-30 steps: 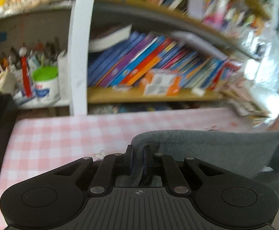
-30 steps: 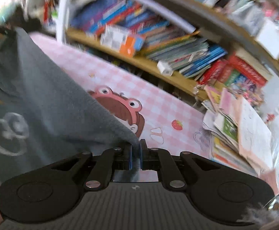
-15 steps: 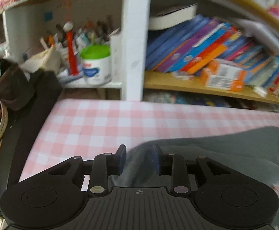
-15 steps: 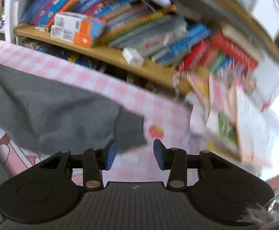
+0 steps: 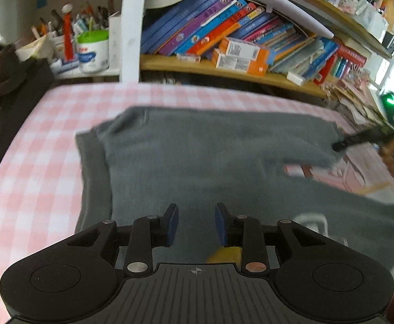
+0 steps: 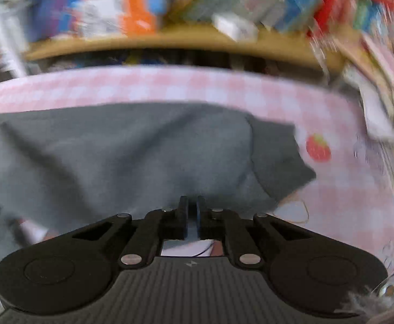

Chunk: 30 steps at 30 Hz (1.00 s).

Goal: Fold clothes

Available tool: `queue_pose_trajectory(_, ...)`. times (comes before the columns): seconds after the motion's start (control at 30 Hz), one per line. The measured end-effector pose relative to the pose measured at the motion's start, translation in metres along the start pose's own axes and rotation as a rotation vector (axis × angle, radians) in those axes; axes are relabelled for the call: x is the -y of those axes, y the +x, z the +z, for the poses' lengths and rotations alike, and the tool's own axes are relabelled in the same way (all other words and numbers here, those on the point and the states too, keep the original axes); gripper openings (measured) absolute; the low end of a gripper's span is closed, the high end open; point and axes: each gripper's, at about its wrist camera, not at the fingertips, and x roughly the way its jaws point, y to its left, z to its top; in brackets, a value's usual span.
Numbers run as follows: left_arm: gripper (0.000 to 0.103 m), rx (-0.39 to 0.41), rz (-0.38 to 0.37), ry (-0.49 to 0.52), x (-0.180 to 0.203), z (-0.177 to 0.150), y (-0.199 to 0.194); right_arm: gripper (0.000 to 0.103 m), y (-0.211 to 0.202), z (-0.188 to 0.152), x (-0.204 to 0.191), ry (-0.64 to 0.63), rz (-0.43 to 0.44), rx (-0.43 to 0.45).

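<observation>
Grey shirt (image 5: 210, 162) now lies folded across the checked cloth (image 5: 34, 162), its far edge near the shelf side. I've let go with my left gripper (image 5: 196, 222), fingers wide and empty. My right gripper (image 6: 192, 216) has closed again; whether it pinches fabric I cannot tell.

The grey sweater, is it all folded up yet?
Not yet. Done: the grey sweater lies spread on the pink checked tablecloth, with one layer turned over along its far side. In hand: the left tongs hang open over it, holding nothing; the right tongs look shut at its near edge, but blur hides whether they pinch cloth. Left: more folds into a small bundle.
</observation>
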Motion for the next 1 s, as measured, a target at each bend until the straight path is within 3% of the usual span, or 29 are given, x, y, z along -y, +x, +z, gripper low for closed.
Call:
queue_pose_trajectory(0.1, 0.030, -0.023, 0.026, -0.057, -0.004, -0.019, -0.015, 0.002, 0.013, 0.019, 0.013, 0.060, -0.068, 0.027)
queue_pose_trajectory(0.2, 0.030, -0.046, 0.061, -0.085, -0.005, -0.033, -0.023, 0.002, 0.029, 0.036, 0.018, 0.037, -0.201, 0.058)
queue_pose_trajectory(0.3, 0.030, -0.029, 0.068, -0.076, -0.003, -0.037, -0.032, 0.005, 0.033, 0.040, 0.012, 0.010, -0.237, 0.072)
queue_pose_trajectory(0.37, 0.030, -0.017, 0.073, -0.081, -0.006, -0.037, -0.034, 0.026, 0.021, 0.033, 0.006, 0.011, -0.218, 0.125)
queue_pose_trajectory(0.4, 0.030, -0.012, 0.076, -0.086, -0.008, -0.036, -0.033, 0.030, 0.012, 0.028, 0.003, 0.020, -0.199, 0.162)
queue_pose_trajectory(0.57, 0.030, 0.021, 0.061, -0.111, -0.021, -0.022, -0.021, 0.032, -0.046, -0.030, -0.016, 0.034, -0.047, 0.230)
queue_pose_trajectory(0.67, 0.030, 0.037, 0.043, -0.094, -0.027, -0.007, -0.007, 0.037, -0.084, -0.084, -0.025, 0.006, -0.028, 0.228)
queue_pose_trajectory(0.87, 0.029, 0.034, -0.014, -0.102, -0.038, 0.020, 0.031, 0.038, -0.137, -0.180, -0.014, 0.062, -0.175, 0.168)
queue_pose_trajectory(1.0, 0.023, -0.013, 0.055, -0.144, -0.050, 0.026, 0.065, 0.037, -0.151, -0.220, 0.004, 0.230, -0.186, 0.124)
